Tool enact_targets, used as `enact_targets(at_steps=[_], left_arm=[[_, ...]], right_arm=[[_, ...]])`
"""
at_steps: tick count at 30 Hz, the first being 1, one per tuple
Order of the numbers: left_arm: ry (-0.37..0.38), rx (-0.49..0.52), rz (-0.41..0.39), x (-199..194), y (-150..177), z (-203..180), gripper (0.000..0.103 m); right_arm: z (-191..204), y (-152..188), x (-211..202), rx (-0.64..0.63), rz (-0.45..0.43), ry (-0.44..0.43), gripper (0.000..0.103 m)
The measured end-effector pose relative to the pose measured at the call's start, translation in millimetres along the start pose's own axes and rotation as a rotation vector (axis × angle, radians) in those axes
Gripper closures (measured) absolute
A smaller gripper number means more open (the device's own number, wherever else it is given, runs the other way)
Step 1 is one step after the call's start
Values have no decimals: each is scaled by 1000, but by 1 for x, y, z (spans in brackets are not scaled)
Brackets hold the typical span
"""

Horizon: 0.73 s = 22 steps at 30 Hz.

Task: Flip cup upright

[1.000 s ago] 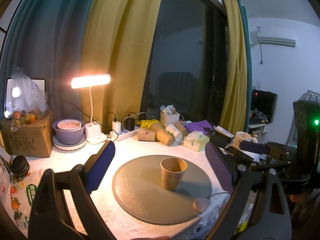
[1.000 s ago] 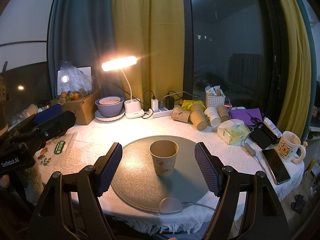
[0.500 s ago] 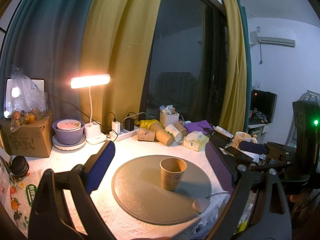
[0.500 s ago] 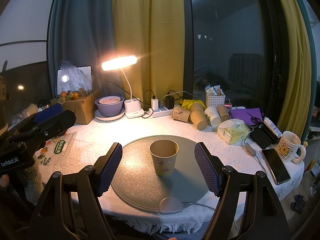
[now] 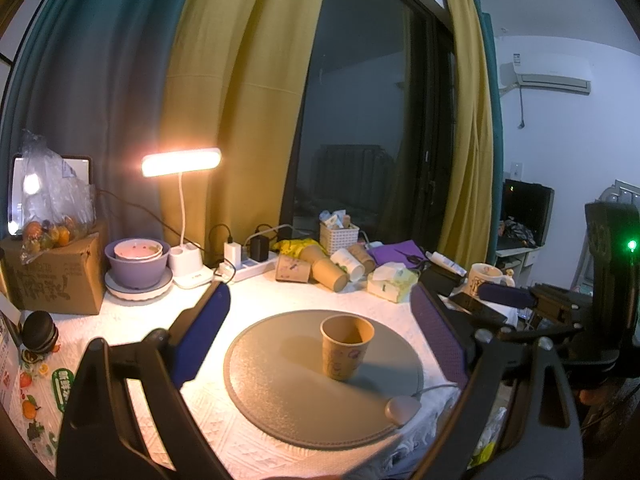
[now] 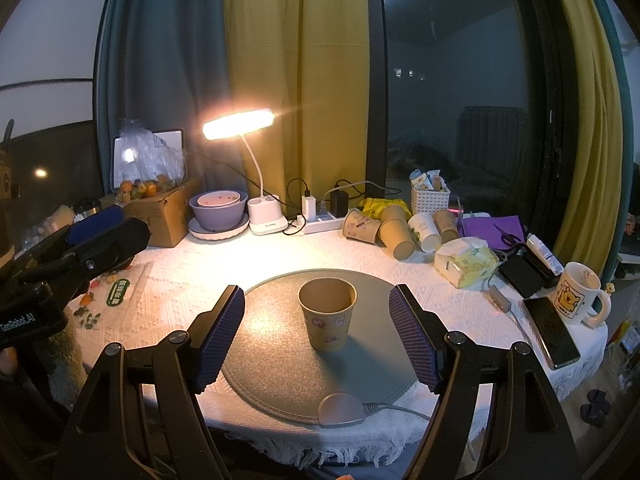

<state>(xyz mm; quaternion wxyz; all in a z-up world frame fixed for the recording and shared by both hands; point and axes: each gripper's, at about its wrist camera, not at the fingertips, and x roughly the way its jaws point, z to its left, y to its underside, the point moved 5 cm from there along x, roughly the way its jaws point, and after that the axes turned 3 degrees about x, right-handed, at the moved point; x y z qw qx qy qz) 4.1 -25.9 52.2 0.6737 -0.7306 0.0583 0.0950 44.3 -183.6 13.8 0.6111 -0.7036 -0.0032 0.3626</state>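
Observation:
A brown paper cup (image 5: 346,346) stands upright, mouth up, on a round grey mat (image 5: 280,392); it also shows in the right wrist view (image 6: 327,314) on the mat (image 6: 264,344). My left gripper (image 5: 320,332) is open and empty, held back from the cup with its blue pads wide apart. My right gripper (image 6: 316,328) is open and empty, its pads on either side of the cup's line but nearer to me. Neither gripper touches the cup. Each gripper shows at the edge of the other's view.
A lit desk lamp (image 6: 260,200), purple bowl (image 6: 218,210), power strip (image 6: 320,220), several paper cups lying on their sides (image 6: 396,232), tissue pack (image 6: 466,262), mug (image 6: 578,294) and phone (image 6: 550,330) ring the mat. A cardboard box (image 5: 52,276) stands back left.

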Motion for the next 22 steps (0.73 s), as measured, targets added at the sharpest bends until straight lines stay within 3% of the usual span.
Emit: enact_targets(at_steps=[22], left_arm=[[28, 11, -5, -1, 0, -5, 11]], right_arm=[[1, 0, 1, 1, 2, 2, 25]])
